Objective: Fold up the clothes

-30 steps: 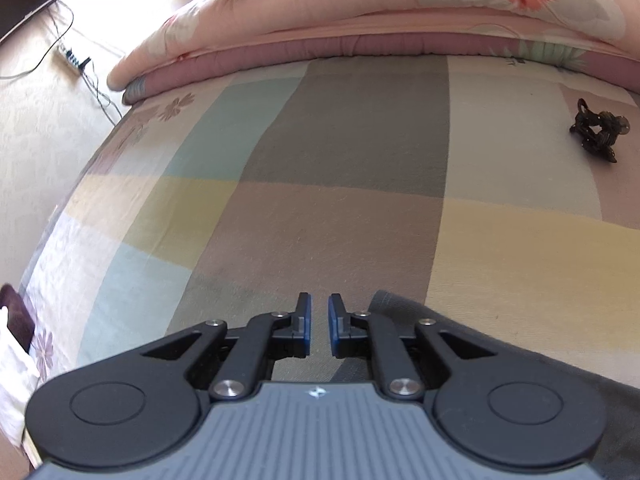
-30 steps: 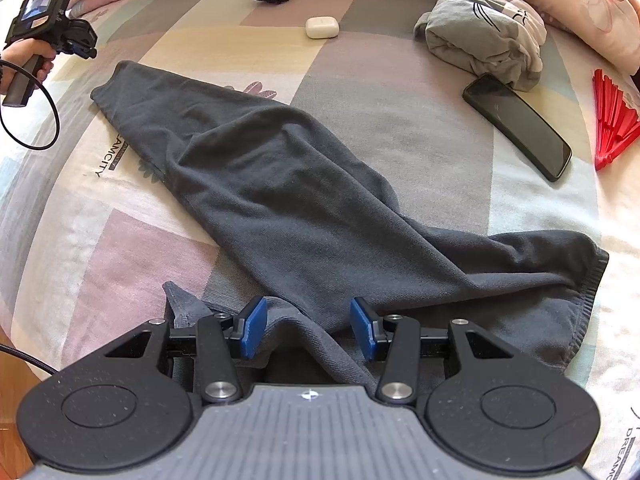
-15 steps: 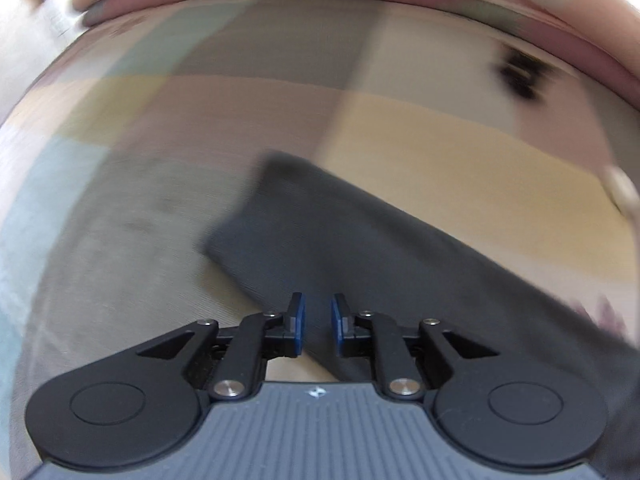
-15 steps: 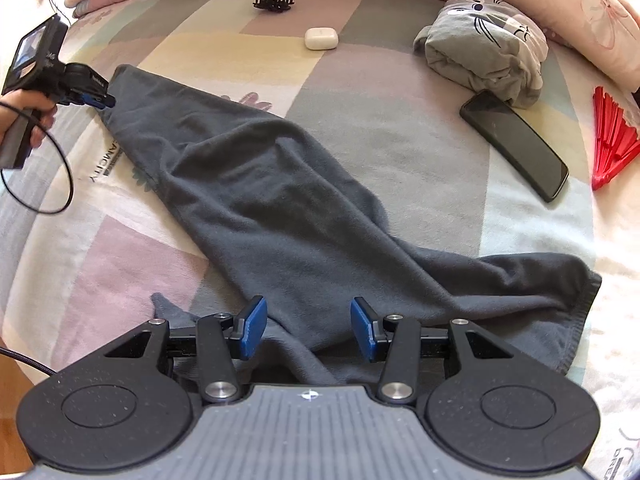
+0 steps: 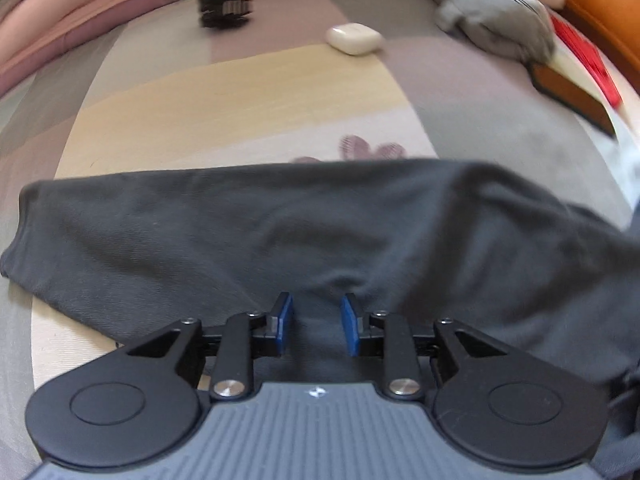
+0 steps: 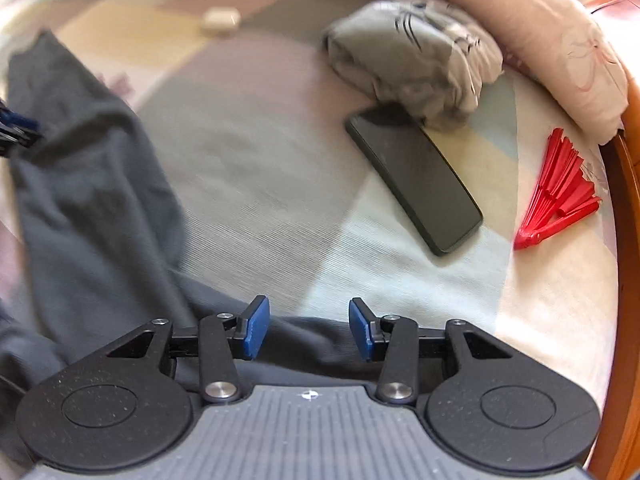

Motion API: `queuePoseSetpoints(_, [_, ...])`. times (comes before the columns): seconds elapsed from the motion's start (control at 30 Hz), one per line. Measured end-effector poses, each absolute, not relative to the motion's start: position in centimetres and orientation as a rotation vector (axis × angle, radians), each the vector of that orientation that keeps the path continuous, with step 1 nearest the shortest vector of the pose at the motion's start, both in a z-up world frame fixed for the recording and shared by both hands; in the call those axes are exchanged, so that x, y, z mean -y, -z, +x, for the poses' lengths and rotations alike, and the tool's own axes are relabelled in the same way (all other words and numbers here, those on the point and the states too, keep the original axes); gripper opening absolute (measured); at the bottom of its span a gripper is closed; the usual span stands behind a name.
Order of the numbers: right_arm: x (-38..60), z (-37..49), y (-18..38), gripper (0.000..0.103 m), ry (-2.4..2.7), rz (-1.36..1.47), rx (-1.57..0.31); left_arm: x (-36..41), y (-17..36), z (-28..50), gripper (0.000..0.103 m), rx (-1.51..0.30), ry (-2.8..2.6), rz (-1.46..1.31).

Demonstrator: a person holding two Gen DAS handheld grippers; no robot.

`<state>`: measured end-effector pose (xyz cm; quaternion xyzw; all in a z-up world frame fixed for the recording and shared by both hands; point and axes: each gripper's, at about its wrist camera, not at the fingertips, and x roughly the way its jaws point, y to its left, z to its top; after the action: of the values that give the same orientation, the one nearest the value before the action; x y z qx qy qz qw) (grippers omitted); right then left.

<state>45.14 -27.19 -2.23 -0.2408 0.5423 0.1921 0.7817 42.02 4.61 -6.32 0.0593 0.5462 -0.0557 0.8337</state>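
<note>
A dark grey garment [image 5: 280, 232] lies spread on the patchwork bedsheet [image 5: 240, 92]. My left gripper [image 5: 316, 320] points down over its near part, and its jaws are opening. Dark cloth shows in the gap, but the blue pads do not press on it. In the right wrist view the same garment [image 6: 92, 200] runs from the far left down under my right gripper [image 6: 308, 326]. That gripper's jaws are closing, with the garment's edge lying below and between them, unpinched. The left gripper's blue fingertips [image 6: 18, 126] show at the left edge.
A folded light grey garment [image 6: 412, 56] with a cat print, a black phone [image 6: 416, 176] and a red fan [image 6: 560, 192] lie at the right. A white earbud case [image 5: 352, 38] and a dark hair claw [image 5: 224, 8] sit further back. A pink quilt [image 6: 560, 40] and wooden bed frame [image 6: 628, 208] border the right.
The left gripper swung from bare sheet to above the dark garment and its jaws widened. The right gripper slid right along the garment's edge, its jaws slightly narrower.
</note>
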Motion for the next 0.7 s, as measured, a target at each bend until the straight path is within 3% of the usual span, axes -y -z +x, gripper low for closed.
queuePoseSetpoints(0.2, [28.3, 46.7, 3.6, 0.043, -0.578, -0.580, -1.210, -1.2, 4.4, 41.2, 0.029, -1.227, 0.312, 0.221])
queuePoseSetpoints(0.3, [28.2, 47.6, 4.0, 0.043, -0.676, -0.619, -1.208, 1.0, 3.2, 41.0, 0.038, -1.218, 0.445, 0.242])
queuePoseSetpoints(0.53, [29.0, 47.7, 5.6, 0.042, -0.819, -0.733, -1.298, 4.5, 2.9, 41.0, 0.039, -1.202, 0.519, 0.228])
queuePoseSetpoints(0.6, [29.4, 47.0, 5.4, 0.029, -0.837, -0.736, -1.309, 4.5, 3.2, 41.3, 0.039, -1.210, 0.512, 0.228])
queuePoseSetpoints(0.63, [29.6, 46.6, 5.4, 0.016, -0.846, -0.737, -1.313, 4.5, 3.4, 41.5, 0.039, -1.214, 0.506, 0.228])
queuePoseSetpoints(0.67, [29.6, 46.3, 5.3, 0.009, -0.848, -0.738, -1.313, 4.5, 3.6, 41.6, 0.039, -1.220, 0.496, 0.230])
queuePoseSetpoints(0.7, [29.5, 46.1, 5.1, 0.008, -0.842, -0.741, -1.303, 4.4, 3.8, 41.7, 0.039, -1.225, 0.483, 0.233])
